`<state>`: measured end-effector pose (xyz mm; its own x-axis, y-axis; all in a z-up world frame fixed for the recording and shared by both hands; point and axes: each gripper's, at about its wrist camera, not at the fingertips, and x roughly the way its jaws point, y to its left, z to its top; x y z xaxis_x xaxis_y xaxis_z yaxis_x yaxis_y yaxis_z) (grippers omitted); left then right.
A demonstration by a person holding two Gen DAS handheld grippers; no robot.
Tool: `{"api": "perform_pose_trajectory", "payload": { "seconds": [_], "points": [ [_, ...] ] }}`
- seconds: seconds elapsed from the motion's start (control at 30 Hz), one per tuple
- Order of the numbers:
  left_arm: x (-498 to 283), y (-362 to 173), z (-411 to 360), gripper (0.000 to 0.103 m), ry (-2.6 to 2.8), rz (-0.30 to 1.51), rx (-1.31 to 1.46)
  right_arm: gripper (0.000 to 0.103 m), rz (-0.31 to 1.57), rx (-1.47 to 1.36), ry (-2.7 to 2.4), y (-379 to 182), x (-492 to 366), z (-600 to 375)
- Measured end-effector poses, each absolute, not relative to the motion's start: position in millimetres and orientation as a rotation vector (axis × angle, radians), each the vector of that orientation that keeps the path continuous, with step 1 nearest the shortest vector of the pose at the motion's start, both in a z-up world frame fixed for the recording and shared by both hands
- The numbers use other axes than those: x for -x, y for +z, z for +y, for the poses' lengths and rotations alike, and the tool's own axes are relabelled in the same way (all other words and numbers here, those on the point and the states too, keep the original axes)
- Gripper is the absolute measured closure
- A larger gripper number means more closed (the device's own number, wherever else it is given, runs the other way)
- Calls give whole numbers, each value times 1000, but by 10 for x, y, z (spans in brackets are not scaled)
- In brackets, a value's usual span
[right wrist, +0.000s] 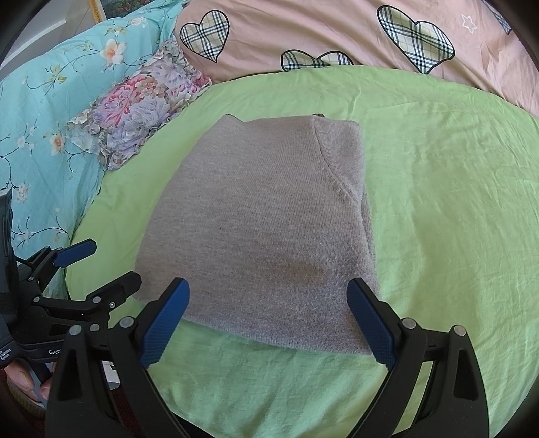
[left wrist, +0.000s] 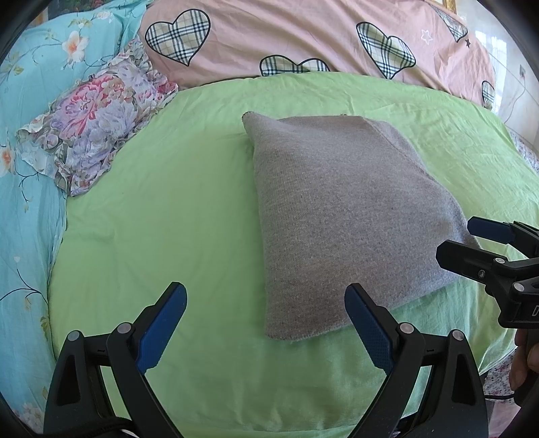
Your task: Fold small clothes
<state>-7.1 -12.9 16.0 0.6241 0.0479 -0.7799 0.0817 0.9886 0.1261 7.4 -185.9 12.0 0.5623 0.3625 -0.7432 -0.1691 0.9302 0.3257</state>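
A light green sheet (right wrist: 438, 202) is spread over the bed, creased in shallow lines and lit by daylight. Behind it runs a pink quilt (right wrist: 303, 30) printed with plaid hearts, and to the left a turquoise floral cover (right wrist: 43, 111) falls away down the side. A small pillow (right wrist: 148, 107) in purple and pink flowers, with a frilled edge, lies where the turquoise meets the green, its corner resting on the green sheet. At the far right of the left wrist view there is pale wall (left wrist: 515, 81) with a cord hanging against it.

The grey knitted garment (right wrist: 259, 229) lies folded into a rough rectangle in the middle of the green sheet, flat, with a seam curving across its far right corner and a faint darker patch near the front edge.

The left tongs (left wrist: 266, 320) hang over bare green sheet just beside the garment's near left corner, blue pads spread wide, gripping nothing. The right tongs (right wrist: 267, 313) hover over the garment's near edge, likewise spread wide and empty. Nothing lies between either pair and the cloth. A hand (left wrist: 525, 357) shows at the frame's right edge.
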Motion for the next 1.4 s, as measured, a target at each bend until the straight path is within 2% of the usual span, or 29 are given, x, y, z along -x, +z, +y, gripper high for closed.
{"api": "perform_pose_trajectory", "payload": {
  "seconds": [1.4],
  "points": [
    [52,210,-179,8,-23,890,-171,8,915,-238,318,239,-58,-1796]
  ]
}}
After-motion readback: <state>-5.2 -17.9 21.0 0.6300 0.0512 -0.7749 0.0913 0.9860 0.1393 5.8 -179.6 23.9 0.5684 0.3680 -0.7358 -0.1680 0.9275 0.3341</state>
